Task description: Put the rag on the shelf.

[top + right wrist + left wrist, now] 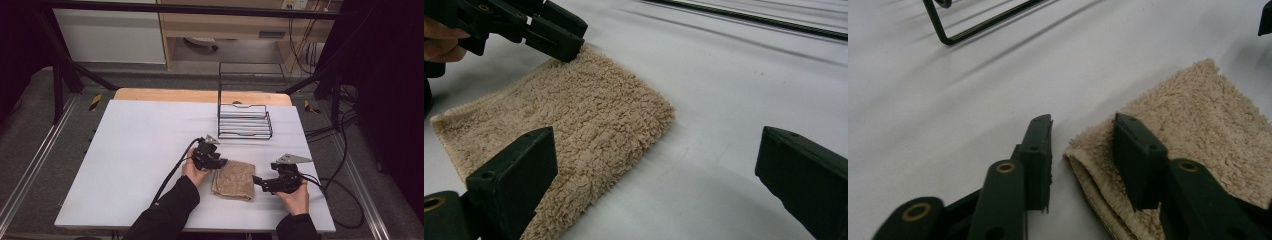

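A folded beige towel (234, 180) lies flat on the white table (140, 150), near the front right. My left gripper (220, 162) is at the towel's far left corner. In the left gripper view it (1083, 135) is open, and its jaws straddle the folded edge of the towel (1198, 120), one over the cloth and one over bare table. My right gripper (257, 181) sits at the towel's right side. In the right gripper view it (654, 150) is wide open with the towel (584, 110) partly between its jaws, and the left gripper (574, 37) shows at the far corner.
A black wire rack (245, 122) stands behind the towel toward the table's back edge; its base wire (978, 25) shows in the left gripper view. Cables trail from both grippers across the table. The table's left half is bare white surface.
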`<state>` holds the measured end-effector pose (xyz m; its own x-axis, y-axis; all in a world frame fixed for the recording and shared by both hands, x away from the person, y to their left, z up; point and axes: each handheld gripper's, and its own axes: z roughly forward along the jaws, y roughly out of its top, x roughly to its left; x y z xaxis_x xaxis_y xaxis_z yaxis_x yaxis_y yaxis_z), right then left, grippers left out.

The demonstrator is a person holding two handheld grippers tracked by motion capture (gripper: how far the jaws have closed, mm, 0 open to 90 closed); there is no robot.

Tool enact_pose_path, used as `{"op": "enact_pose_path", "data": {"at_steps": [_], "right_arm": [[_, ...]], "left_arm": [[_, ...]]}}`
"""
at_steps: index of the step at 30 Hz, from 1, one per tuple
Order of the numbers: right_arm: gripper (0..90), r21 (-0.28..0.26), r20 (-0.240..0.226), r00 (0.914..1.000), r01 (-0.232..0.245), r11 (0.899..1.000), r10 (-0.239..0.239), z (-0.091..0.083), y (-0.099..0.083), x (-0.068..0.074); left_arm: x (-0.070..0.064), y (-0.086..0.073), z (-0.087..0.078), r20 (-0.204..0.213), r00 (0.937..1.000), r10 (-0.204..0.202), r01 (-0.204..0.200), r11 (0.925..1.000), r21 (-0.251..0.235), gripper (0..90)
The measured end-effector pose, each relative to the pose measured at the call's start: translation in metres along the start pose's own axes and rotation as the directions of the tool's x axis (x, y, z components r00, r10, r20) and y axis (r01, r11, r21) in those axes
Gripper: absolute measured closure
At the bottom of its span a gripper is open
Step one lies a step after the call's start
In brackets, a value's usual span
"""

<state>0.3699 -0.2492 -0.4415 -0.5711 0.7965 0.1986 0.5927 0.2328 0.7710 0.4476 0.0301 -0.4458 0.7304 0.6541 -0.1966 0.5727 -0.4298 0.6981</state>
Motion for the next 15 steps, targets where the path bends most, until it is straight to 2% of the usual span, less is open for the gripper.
{"op": "enact_pose_path", "data": {"at_steps": [2,3,9,15], "right_arm": [[4.3,0.002,-0.002,1.0000,-0.004,1.000,0.004,0.0005,0.0003,-0.0001],[4.3,0.002,-0.003,1.0000,-0.004,1.000,0.004,0.0007,0.0003,-0.0001],[4.8,0.004,-0.005,1.0000,-0.008,1.000,0.008,0.0009,0.0010,-0.0005],[9.4,-0.007,-0.006,0.9997,-0.026,1.000,0.026,0.0030,0.0041,-0.0028]], "left_arm": [[-0.0002,-0.0002,0.0009,-0.001,1.0000,0.002,-0.002,0.9999,0.011,64.9],[-0.0012,-0.0006,0.0024,0.003,1.0000,-0.008,0.008,0.9998,0.017,65.0],[-0.0040,0.0002,0.0042,-0.011,0.9999,-0.012,0.012,0.9995,0.028,66.1],[-0.0082,0.0006,0.0049,-0.007,1.0000,-0.001,0.002,0.9995,0.033,76.8]]}}
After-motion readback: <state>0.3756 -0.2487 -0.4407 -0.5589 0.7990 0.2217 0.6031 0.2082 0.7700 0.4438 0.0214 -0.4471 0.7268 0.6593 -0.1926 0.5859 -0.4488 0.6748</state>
